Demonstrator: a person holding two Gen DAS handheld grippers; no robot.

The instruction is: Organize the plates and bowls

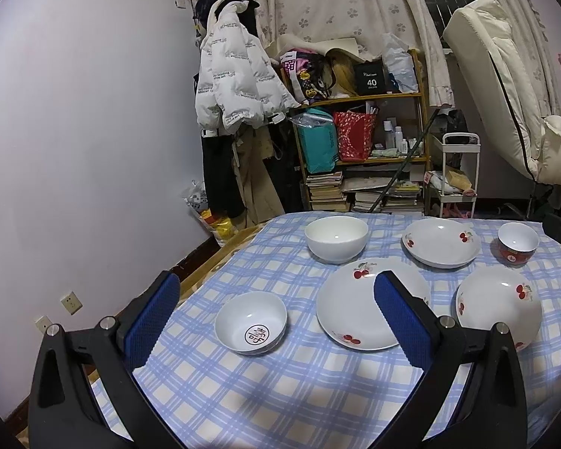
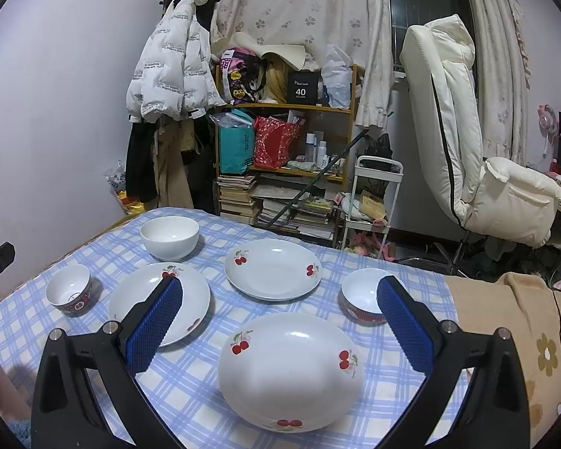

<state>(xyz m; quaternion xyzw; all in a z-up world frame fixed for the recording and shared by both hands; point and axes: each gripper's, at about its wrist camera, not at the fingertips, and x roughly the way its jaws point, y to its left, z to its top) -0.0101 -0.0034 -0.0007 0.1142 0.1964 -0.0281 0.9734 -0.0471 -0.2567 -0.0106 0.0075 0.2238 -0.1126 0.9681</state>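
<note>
1. Left gripper: black plastic frame with two splayed arms.
2. Left pads: blue, finely textured rectangles lining each finger.
3. Silver round screws at each arm joint.
4. Right gripper: identical black frame.
5. Right pads: blue, textured, black-backed.

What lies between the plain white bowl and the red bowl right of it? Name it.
One cherry plate, between white bowl and red bowl; left wrist view shows it.
</note>
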